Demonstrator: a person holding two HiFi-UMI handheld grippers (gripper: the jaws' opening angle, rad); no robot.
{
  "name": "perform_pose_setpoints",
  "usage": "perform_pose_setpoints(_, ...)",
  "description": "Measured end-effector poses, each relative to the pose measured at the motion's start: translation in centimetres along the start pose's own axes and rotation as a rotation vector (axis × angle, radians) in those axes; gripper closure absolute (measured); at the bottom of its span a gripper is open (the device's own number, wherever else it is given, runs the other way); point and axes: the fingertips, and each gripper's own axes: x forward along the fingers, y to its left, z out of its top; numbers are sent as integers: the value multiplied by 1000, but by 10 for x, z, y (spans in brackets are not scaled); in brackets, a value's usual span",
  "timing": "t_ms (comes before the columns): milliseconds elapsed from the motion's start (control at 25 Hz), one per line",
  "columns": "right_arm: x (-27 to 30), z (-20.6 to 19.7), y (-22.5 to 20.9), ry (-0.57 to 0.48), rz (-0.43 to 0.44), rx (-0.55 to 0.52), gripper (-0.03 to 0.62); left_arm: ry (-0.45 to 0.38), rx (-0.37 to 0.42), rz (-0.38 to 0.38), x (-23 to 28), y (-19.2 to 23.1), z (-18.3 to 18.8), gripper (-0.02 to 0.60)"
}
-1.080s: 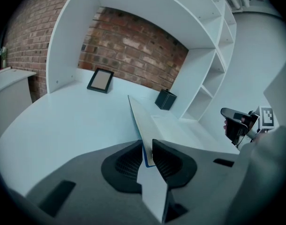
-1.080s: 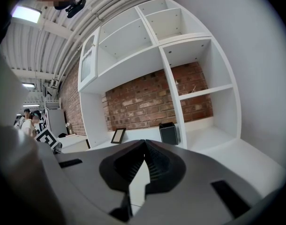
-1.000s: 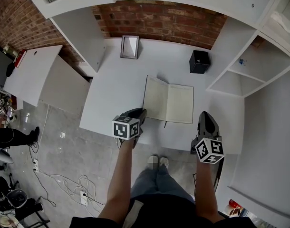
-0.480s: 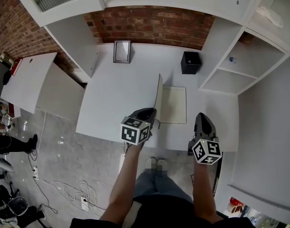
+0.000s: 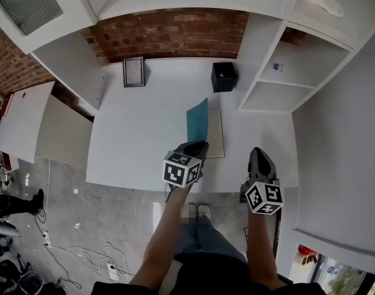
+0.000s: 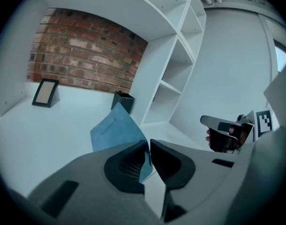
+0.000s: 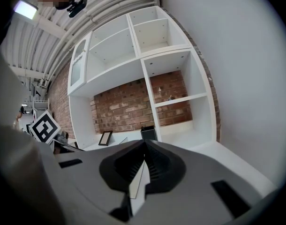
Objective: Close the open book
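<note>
Head view: book [image 5: 216, 135] lies on the white desk [image 5: 132, 134], just on the near side of the black box [image 5: 224, 77]. Its blue cover [image 5: 198, 118] is raised, tilted over the pages. Left gripper [image 5: 201, 145] is at the cover's near edge. Right gripper [image 5: 256, 152] is right of and nearer than the box, apart from the book. Picture frame [image 5: 133, 71] is left of the box. Left gripper view: fingers [image 6: 126, 163] are narrow, have just been closing, and pinch the cover's edge, with the box beyond. Right gripper view: fingers together, nothing between them, box ahead.
</note>
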Motion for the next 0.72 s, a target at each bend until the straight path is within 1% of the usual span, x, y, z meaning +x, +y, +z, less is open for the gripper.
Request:
perform_pose_setpoints(120,-6,-2,-15,6,-28,6,595,28,-3,-23,19,-10,-6,551)
perform_pose_setpoints(200,-8,-4,-22,10,-42,9,595,48,-6,-44,30,-16,-11,540)
perform_pose_setpoints(320,-10,-7,-29,15,-57,8,595,79,-19,-88,48,-24,-20,510)
perform_pose_setpoints(480,-12,-9,-37,23,-76,6,595,133,-28,-138,69,-32,-35,454)
perform_pose_setpoints(520,-12,-9,-39,26,-80,6,595,146,-42,-145,74,-32,-38,440)
perform_pose_setpoints(600,-12,-11,-43,31,-87,6,595,175,-65,-151,83,-31,-45,433)
perform_pose_setpoints(720,-13,-13,-50,38,-100,8,595,231,-77,-144,95,-28,-57,425)
